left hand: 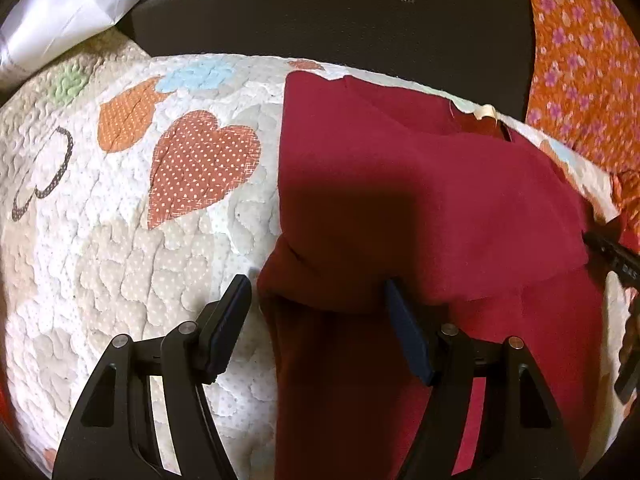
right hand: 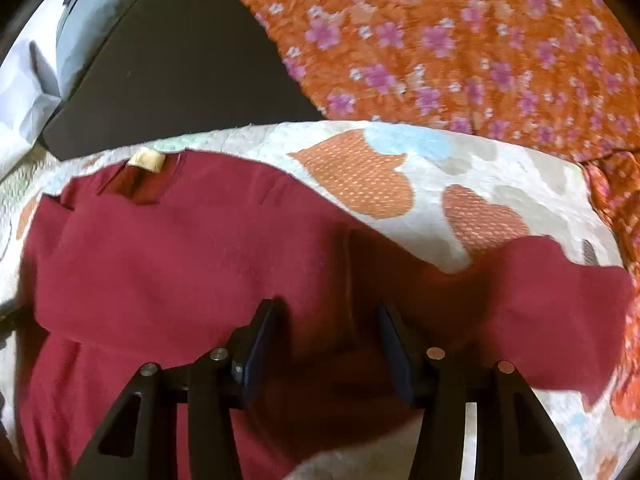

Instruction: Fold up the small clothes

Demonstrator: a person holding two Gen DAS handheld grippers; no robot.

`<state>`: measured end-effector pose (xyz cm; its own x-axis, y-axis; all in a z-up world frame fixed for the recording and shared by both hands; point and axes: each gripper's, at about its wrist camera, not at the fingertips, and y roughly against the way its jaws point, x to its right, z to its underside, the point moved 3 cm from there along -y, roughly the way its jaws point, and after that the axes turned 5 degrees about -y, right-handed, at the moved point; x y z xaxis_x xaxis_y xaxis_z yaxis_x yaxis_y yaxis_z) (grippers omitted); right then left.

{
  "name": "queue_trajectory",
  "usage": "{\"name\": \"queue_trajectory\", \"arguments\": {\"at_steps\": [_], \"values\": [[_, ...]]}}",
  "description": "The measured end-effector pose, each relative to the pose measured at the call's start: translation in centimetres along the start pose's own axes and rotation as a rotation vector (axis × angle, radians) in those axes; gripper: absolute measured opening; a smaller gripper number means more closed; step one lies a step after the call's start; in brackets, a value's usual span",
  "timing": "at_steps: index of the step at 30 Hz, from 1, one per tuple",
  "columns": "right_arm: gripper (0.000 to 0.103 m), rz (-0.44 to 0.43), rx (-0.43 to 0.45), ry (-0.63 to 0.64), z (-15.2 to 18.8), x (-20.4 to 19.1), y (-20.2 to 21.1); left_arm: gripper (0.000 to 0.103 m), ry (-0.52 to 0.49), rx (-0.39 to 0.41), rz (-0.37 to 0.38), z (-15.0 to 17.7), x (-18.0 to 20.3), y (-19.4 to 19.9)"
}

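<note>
A dark red, soft knit garment [left hand: 420,200] lies spread on a cream quilted cover with heart-shaped patches [left hand: 120,260], its pale neck label at the far edge (the orange flowered cloth [right hand: 440,40] lies beyond). One side already looks turned in, though the blur on the right view makes that uncertain. The left gripper [left hand: 316,292] stands wide, empty, astride the garment's left edge. The right gripper [right hand: 326,308] also stands wide, nothing pinched, over the red cloth near the loose sleeve [right hand: 560,312]. The fold seems mid-way; next, I judge, each gripper must close on an edge and carry it across.
</note>
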<state>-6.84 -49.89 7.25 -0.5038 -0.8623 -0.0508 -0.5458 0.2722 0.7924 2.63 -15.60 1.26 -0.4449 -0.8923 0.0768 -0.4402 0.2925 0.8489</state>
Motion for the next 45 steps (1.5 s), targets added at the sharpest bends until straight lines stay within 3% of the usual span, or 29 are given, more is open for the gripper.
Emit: {"name": "queue_trajectory", "arguments": {"at_steps": [4, 6, 9, 12, 15, 19, 22, 26, 32, 36, 41, 42, 43, 45], "values": [[0.05, -0.088, 0.07, -0.044, -0.3, -0.2, 2.8, 0.069, -0.003, 0.049, -0.005, -0.3, 0.2, 1.3], [0.05, -0.12, 0.05, -0.047, -0.5, -1.0, 2.0, 0.069, -0.003, 0.071, 0.006, -0.4, 0.4, 1.8], [0.05, -0.106, -0.056, -0.036, 0.6, -2.1, -1.3, 0.069, -0.013, 0.058, 0.004, -0.3, 0.6, 1.6], [0.051, -0.11, -0.033, -0.022, 1.2, -2.1, -1.3, 0.069, -0.006, 0.042, -0.003, -0.2, 0.7, 1.3], [0.05, -0.184, -0.022, -0.115, 1.4, 0.2, 1.3, 0.069, 0.008, 0.043, 0.014, -0.3, 0.7, 1.6], [0.051, -0.173, 0.036, -0.265, 2.7, 6.1, 4.7, 0.069, 0.038, 0.043, 0.037, -0.4, 0.5, 1.8], [0.051, -0.163, 0.002, -0.355, 3.9, 9.7, 5.1, 0.069, 0.031, 0.077, 0.06, -0.6, 1.0, 2.4], [0.051, -0.169, -0.017, -0.423, 5.0, 11.0, 4.8, 0.069, 0.003, 0.107, 0.09, -0.8, 2.2, 3.0], [0.051, -0.249, 0.002, -0.283, 3.2, 5.7, 4.7, 0.069, -0.043, 0.113, 0.134, -1.3, 4.5, 3.3], [0.051, -0.208, 0.011, -0.182, 0.3, 2.5, 2.6, 0.069, -0.053, 0.113, 0.135, -1.8, 4.9, 2.8], [0.051, -0.059, -0.035, -0.119, -1.7, 1.2, -2.4, 0.069, 0.036, 0.102, 0.099, -2.8, 2.6, 1.4], [0.04, -0.045, -0.046, -0.121, -1.8, 1.3, -3.1, 0.069, 0.062, 0.09, 0.088, -2.9, 1.9, 0.9], [0.018, -0.052, -0.053, -0.127, -1.7, 1.3, -3.6, 0.069, 0.082, 0.08, 0.075, -3.0, 1.2, 0.4], [0.008, -0.078, -0.032, -0.117, -1.6, 1.1, -3.5, 0.069, 0.125, 0.06, 0.031, -3.2, 0.0, -0.6]]}}
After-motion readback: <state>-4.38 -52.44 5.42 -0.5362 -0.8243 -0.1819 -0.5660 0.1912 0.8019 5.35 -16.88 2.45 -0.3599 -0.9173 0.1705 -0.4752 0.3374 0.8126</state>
